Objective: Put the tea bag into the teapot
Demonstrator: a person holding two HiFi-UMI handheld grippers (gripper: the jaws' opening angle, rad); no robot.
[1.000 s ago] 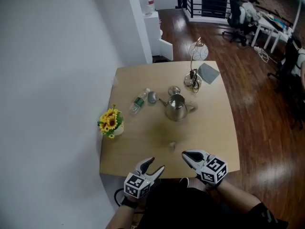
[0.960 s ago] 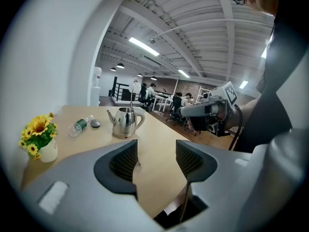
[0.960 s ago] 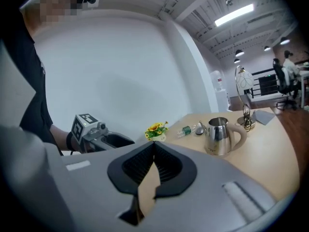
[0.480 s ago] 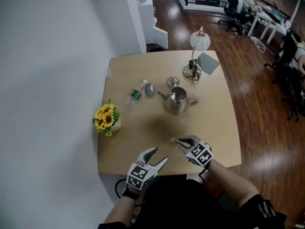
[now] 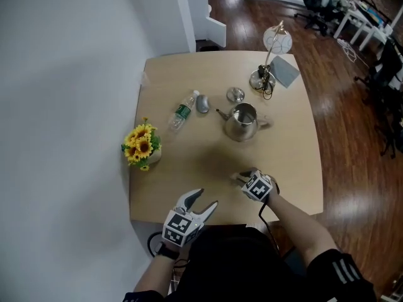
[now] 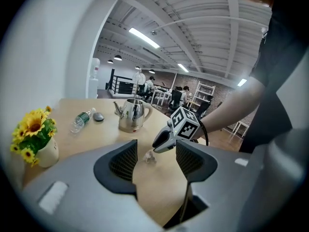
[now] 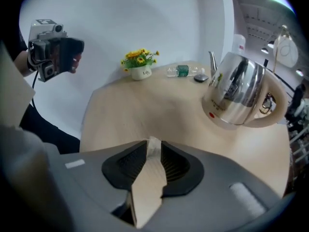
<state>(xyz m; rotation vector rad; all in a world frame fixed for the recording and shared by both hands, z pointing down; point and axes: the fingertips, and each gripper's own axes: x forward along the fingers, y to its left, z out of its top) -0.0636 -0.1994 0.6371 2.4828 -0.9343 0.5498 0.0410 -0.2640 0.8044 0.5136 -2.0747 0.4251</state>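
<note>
Now, the table (image 5: 170, 187) lies under both grippers. The teapot (image 7: 239, 93) stands ahead of your right gripper (image 5: 241, 177) and a little to its right, well apart from it. Your left gripper (image 6: 155, 168) hangs back to the right one's left, jaws spread, with nothing between them but bare tabletop. The lid (image 5: 235, 94) lies off the pot, on its far side from you. The tea bag (image 7: 153, 146) sits down at table level, pinched between your right gripper's 2 nearly closed jaws. You seem to be at the pick-up step. Next, I'd judge, lift it clear, carry it forward over the pot's mouth, and open only once it hangs above the opening.
</note>
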